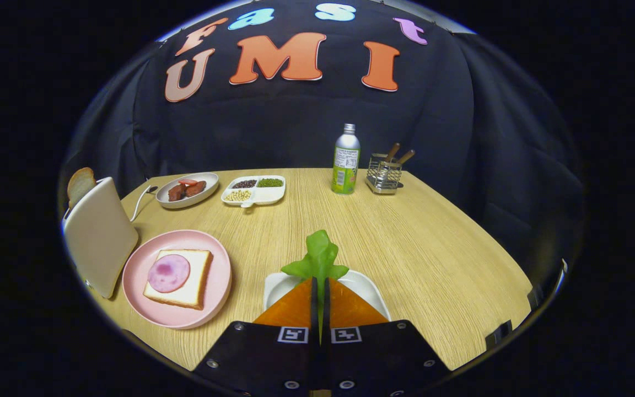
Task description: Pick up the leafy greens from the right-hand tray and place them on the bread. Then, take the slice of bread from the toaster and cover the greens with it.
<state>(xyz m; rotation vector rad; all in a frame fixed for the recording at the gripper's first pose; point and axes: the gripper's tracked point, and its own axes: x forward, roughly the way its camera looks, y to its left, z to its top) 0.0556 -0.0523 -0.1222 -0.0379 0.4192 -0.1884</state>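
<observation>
My gripper (320,286) is clenched on the leafy greens (318,258), which stand up between the fingers over the white tray (370,289) at the near middle of the table (433,248). The bread (185,284), topped with a ham slice (168,273) on the pink plate (135,281), lies to the left at about the same depth. I judge the carry to be a short sideways move left, the toaster (100,234) standing just beyond that plate.

Your gripper (320,298): wedge-shaped fingers (290,314) on black mounting plates with silver screws, each plate carrying one square black-and-white marker.
</observation>
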